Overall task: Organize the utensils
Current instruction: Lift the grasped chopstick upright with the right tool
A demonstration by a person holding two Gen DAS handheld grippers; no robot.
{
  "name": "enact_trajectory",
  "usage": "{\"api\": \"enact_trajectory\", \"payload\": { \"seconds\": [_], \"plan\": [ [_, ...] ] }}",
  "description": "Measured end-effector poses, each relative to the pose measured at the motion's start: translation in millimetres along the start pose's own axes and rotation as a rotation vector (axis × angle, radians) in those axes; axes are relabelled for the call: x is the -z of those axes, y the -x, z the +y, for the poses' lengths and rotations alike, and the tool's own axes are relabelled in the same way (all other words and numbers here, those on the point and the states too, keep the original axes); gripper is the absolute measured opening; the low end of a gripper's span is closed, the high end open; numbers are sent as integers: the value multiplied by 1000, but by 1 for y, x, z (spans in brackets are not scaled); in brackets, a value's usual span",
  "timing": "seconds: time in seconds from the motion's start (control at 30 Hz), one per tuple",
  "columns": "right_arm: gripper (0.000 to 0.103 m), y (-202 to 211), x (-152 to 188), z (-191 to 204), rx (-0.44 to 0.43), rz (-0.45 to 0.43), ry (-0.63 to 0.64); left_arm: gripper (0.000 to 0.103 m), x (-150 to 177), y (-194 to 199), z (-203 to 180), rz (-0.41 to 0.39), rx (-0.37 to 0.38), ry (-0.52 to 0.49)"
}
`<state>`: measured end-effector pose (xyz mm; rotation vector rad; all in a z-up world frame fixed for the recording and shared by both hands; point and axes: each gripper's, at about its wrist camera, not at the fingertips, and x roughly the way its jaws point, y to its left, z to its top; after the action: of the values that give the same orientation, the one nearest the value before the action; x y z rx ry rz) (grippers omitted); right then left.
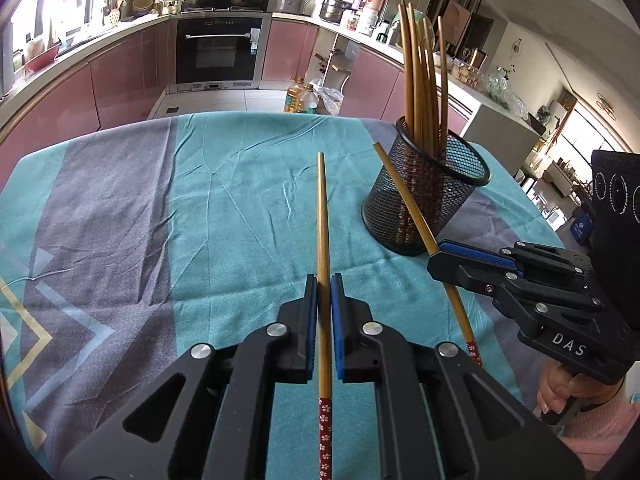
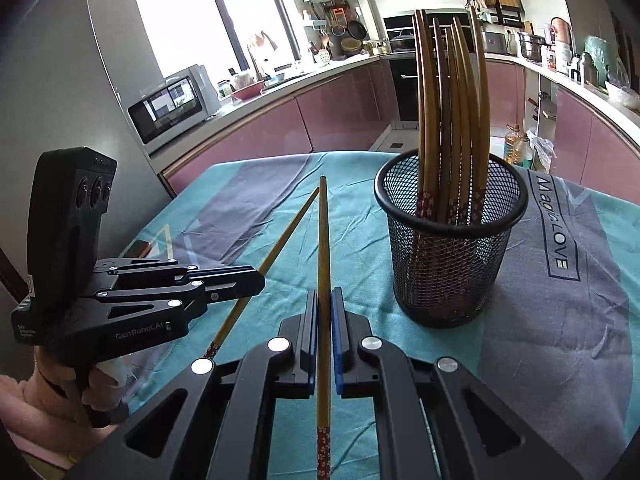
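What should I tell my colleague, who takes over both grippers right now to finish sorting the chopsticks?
Left gripper: shut on one chopstick, thin tip pointing forward, above the cloth.
Right gripper: shut on another chopstick, held the same way, beside the holder.
Mesh holder: upright on the teal tablecloth, ahead and to the right, already holding a bunch of chopsticks, patterned ends down.
Done: most chopsticks stowed.
Left: drop both held chopsticks into the holder. No loose ones in view.

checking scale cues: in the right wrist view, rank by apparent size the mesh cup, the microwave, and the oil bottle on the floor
1. mesh cup, though nearness to the camera inflates it
2. microwave
3. oil bottle, far off and partly hidden behind the table edge
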<state>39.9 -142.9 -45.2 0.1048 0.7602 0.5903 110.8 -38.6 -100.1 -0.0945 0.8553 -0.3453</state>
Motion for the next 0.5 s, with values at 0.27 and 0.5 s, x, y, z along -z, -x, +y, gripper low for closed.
{"api": "enact_trajectory", "payload": {
  "seconds": [0.27, 0.5],
  "plan": [
    [6, 8, -2, 5, -15, -29, 9, 7, 0, 14, -7, -25, 19, -6],
    [6, 16, -2, 3, -23, -48, 2, 7, -2, 25, -10, -35, 49, -3]
  ]
}}
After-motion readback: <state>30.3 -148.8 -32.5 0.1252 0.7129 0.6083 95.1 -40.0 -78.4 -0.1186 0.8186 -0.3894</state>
